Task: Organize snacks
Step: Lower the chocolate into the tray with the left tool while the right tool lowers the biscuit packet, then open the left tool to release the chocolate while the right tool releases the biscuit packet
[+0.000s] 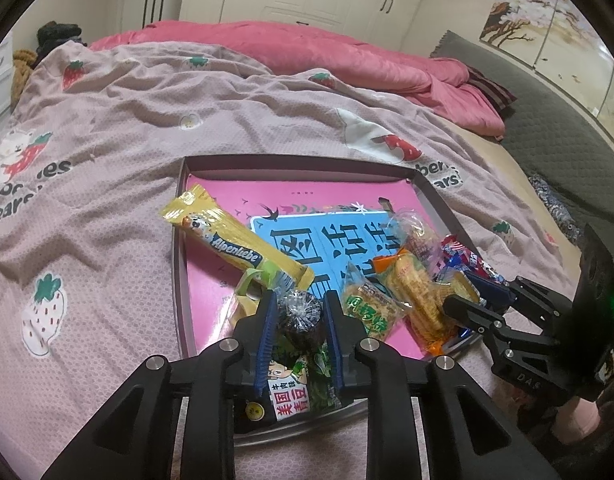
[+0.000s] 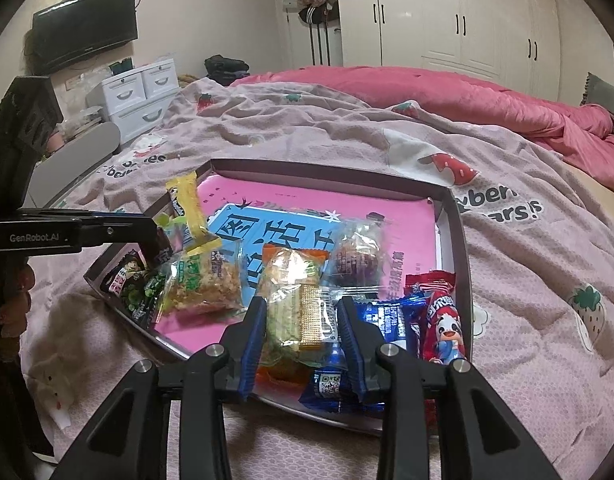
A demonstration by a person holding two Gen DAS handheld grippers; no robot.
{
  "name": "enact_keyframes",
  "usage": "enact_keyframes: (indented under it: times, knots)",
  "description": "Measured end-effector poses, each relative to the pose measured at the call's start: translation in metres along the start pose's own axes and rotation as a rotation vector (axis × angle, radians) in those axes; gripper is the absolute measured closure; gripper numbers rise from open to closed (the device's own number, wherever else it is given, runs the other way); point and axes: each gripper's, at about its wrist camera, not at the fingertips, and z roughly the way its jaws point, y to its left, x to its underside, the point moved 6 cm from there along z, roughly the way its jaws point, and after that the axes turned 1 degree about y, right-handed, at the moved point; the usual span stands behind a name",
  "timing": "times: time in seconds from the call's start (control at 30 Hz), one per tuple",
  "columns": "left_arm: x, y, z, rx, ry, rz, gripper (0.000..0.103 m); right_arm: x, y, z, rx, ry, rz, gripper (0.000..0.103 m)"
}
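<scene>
A dark-rimmed tray (image 1: 299,160) (image 2: 327,172) with a pink and blue liner lies on the bed and holds several snacks. My left gripper (image 1: 300,320) (image 2: 157,240) straddles a dark round sweet in clear wrap (image 1: 301,312) at the tray's near left; the pads stand just off it. Beside it lie a yellow Alpenliebe stick (image 1: 235,240) (image 2: 187,208) and a black-green pea packet (image 1: 291,388) (image 2: 131,280). My right gripper (image 2: 301,320) (image 1: 467,296) is shut on a clear cracker packet (image 2: 295,300) with an orange end. A blue packet (image 2: 387,320) and a red milk-candy pack (image 2: 441,320) lie to its right.
The tray rests on a pink strawberry-print sheet (image 1: 147,120). A bunched pink duvet (image 1: 347,52) lies behind it. White drawers (image 2: 139,96) and a wall TV (image 2: 83,28) stand to the left, white wardrobes (image 2: 467,20) at the back. A sleeve (image 1: 579,416) shows behind the right gripper.
</scene>
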Motion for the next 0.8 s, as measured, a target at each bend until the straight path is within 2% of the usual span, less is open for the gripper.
enact_keyframes:
  times: [0.4,0.7,0.8]
  knots:
    - [-0.0007,0.005,-0.0027,-0.006,0.0,-0.02,0.062,-0.0002,-0.0022,-0.0017,0.019,-0.002,-0.007,0.061]
    - [0.0001,0.0036,-0.0046,-0.006,0.003,-0.012,0.058,-0.0025,-0.0031,-0.0051,0.032,-0.019,-0.002,0.057]
    - [0.0,0.0035,-0.0048,-0.009,0.004,-0.012,0.052,-0.0039,-0.004,-0.0078,0.033,-0.027,0.0,0.056]
